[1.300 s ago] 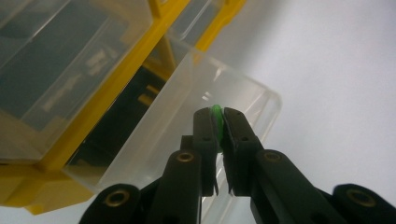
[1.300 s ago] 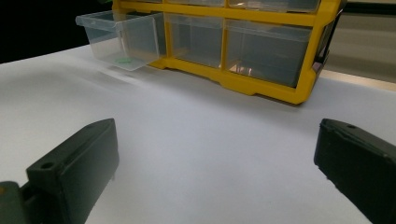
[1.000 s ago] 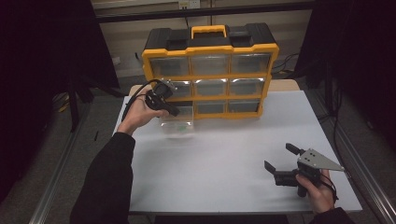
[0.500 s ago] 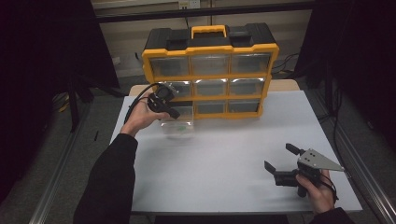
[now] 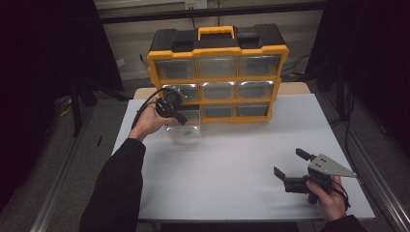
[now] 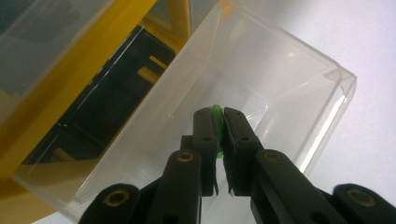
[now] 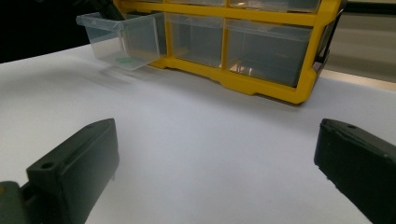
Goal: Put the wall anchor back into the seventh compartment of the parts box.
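Clear drawer [image 6: 261, 88] pulled out; left gripper [image 6: 218, 122] pinches green piece [image 6: 216, 112] inside.

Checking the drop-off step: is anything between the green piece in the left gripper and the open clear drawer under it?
Nothing visible. The left gripper holds the green piece pinched in its jaws, directly over the pulled-out clear drawer, whose open top has nothing across it.

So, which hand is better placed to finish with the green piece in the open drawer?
Left: the left gripper is shut on the green piece above the clear drawer. The right gripper rests open, far away.
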A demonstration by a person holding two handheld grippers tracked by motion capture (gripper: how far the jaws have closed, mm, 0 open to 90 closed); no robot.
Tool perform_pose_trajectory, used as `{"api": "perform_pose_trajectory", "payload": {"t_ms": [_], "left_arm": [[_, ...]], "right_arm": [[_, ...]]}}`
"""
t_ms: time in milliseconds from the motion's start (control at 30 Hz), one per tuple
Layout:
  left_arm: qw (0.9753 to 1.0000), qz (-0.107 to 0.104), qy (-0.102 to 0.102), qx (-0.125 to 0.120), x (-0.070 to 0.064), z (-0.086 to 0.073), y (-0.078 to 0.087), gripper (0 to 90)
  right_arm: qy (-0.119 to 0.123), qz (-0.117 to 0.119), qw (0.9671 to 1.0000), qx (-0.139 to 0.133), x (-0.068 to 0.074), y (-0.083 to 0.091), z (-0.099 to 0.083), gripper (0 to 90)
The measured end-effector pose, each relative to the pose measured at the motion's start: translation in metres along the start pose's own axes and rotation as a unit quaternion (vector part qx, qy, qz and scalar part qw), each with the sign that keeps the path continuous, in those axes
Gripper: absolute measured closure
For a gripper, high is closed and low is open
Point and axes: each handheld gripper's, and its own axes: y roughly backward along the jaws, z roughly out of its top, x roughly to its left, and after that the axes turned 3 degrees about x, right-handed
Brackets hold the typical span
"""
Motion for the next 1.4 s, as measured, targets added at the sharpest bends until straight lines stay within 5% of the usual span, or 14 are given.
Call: {"api": "perform_pose_trajectory", "payload": {"t_ms": [133,567,967,1200,1400], "left_arm": [[0.9999,0.002,0.011,0.001,0.0,-0.001,-0.005,84.3],[0.9998,0.002,0.002,0.019,0.005,-0.001,-0.01,84.2],[0.9997,-0.003,0.025,0.002,0.004,-0.002,-0.007,81.0],[0.9999,0.005,0.015,-0.002,0.004,-0.002,0.001,80.2],[0.9966,-0.011,0.048,-0.066,-0.003,-0.007,0.011,75.8]], "right_arm": [[0.0,0.0,1.0,0.0,0.0,0.0,0.0,0.0],[0.0,-0.001,1.0,0.001,0.0,0.0,0.0,0.0],[0.001,-0.001,1.0,0.002,0.0,0.001,0.0,0.0],[0.0,-0.002,1.0,0.001,0.0,0.0,0.0,0.0],[0.0,-0.001,1.0,0.0,0.0,0.001,0.0,0.0]]}}
